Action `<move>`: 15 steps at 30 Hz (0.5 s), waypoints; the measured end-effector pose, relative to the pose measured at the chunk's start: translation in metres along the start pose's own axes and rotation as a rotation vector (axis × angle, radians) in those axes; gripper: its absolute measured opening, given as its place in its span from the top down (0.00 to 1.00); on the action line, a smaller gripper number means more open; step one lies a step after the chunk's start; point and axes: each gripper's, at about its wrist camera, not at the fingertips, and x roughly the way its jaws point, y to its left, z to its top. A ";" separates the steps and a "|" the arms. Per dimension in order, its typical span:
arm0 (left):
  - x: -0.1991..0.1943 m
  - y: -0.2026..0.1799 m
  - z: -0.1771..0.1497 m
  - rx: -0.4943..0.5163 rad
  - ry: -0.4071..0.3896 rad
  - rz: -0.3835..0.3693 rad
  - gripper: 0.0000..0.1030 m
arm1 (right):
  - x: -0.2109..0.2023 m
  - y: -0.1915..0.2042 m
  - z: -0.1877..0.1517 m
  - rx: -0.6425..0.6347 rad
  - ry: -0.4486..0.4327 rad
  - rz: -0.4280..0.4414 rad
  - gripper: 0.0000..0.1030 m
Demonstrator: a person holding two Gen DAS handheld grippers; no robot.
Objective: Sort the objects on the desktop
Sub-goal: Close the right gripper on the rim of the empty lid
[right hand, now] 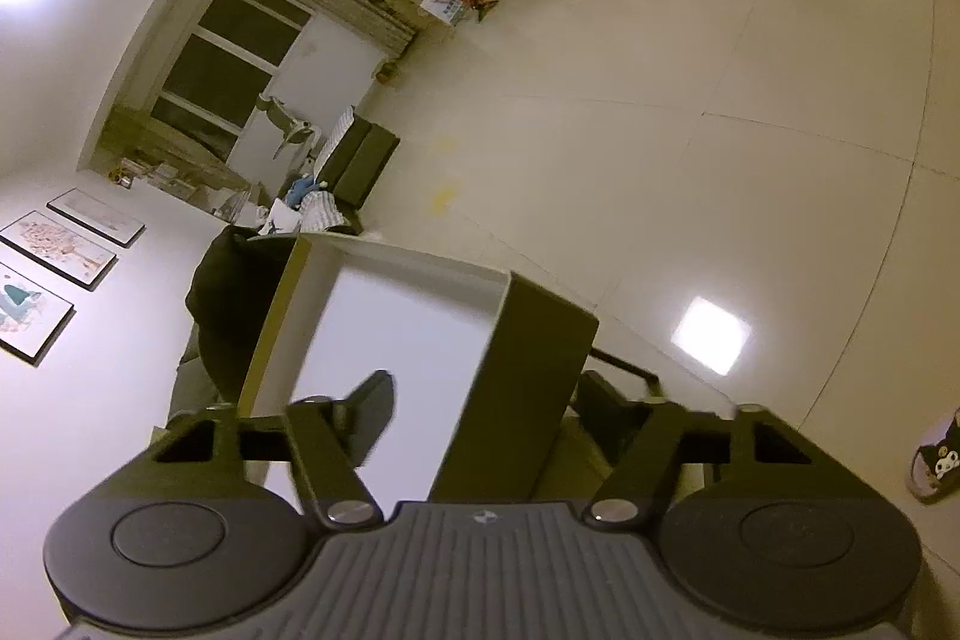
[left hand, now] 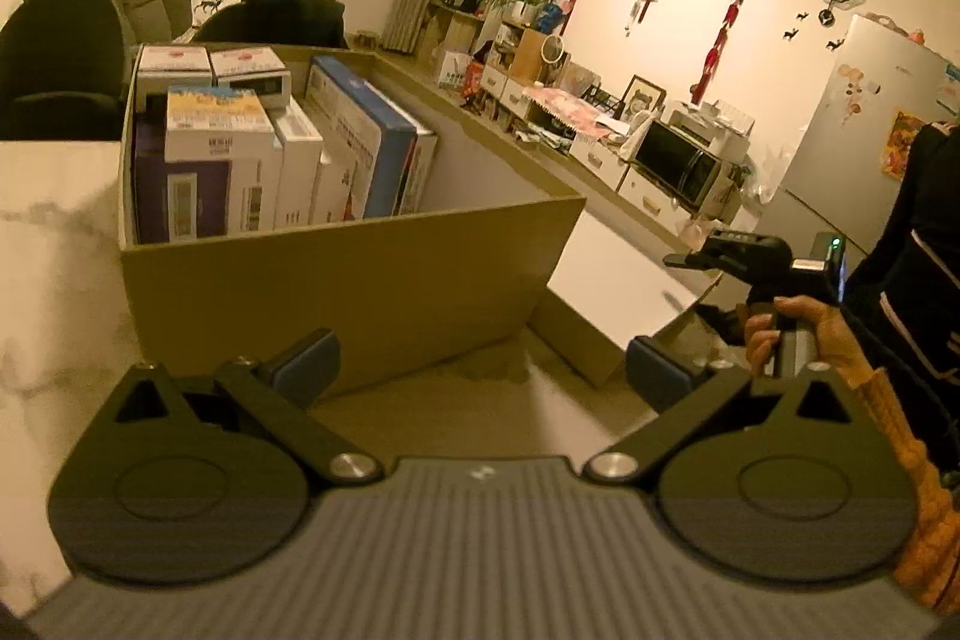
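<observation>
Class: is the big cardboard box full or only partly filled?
Partly filled: the cardboard box holds upright packages along one side; the other side is bare.

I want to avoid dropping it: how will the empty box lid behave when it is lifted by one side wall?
The lid looks like thin cardboard, so it is probably light. Its wall may bend between the right hand-held gripper fingers. Held by one edge, it will likely tilt or swing.

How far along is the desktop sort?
Done: product boxes stand packed upright in the cardboard box. In hand: right gripper straddles one wall of the lid, pads not visibly pressing; left gripper open, empty. Left: grip the lid, then probably close the box with it.
</observation>
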 end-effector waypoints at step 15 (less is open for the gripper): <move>-0.003 -0.003 0.000 -0.003 -0.001 -0.012 0.00 | -0.036 -0.002 -0.012 0.021 -0.135 0.045 0.60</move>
